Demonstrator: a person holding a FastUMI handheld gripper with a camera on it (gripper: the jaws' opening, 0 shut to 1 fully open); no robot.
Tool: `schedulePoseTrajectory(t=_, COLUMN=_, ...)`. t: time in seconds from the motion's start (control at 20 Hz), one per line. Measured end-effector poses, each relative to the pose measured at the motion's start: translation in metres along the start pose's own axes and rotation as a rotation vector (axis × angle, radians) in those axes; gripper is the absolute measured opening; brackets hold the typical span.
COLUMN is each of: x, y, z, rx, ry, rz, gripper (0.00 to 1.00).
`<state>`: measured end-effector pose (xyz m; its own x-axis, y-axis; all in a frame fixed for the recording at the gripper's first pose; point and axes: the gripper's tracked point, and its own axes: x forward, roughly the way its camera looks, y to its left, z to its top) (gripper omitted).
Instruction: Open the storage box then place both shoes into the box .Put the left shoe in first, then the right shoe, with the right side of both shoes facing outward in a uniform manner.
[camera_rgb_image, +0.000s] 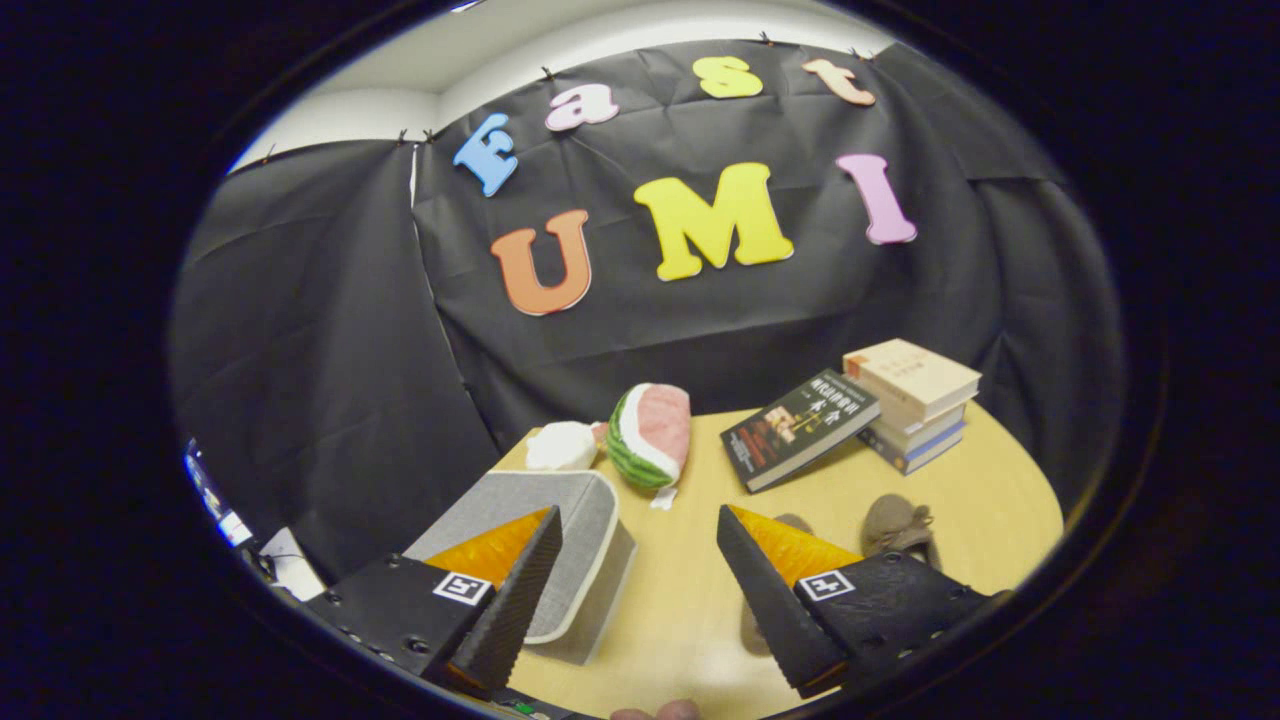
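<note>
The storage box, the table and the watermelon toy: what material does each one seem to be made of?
The storage box, behind the open gripper's left finger, looks like grey woven fabric, matte, with a paler rim. The table seems to be light wood or a wood-look laminate, smooth with a slight sheen. The watermelon toy appears to be soft plush, fuzzy and rounded.

The wooden table (680, 590) carries everything. A grey storage box (585, 530) with its lid down sits behind the left finger. Beyond it lie a white plush (562, 446) and a watermelon-slice plush (652, 436) (the two touching). Further right, a dark book (798, 428) leans against a stack of books (915, 402). A brown shoe (897, 525) rests just past the right finger, a second partly hidden behind it.
</note>
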<state>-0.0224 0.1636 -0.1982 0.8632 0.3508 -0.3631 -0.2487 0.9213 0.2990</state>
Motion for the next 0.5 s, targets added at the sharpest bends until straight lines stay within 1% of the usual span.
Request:
schedulePoseTrajectory(t=0.2, x=0.031, y=0.020, z=-0.044, rx=0.067, ry=0.089, rz=0.053, gripper=0.96)
schedulePoseTrajectory(t=0.5, x=0.060, y=0.042, z=-0.090, rx=0.155, ry=0.188, rz=0.113, gripper=0.96)
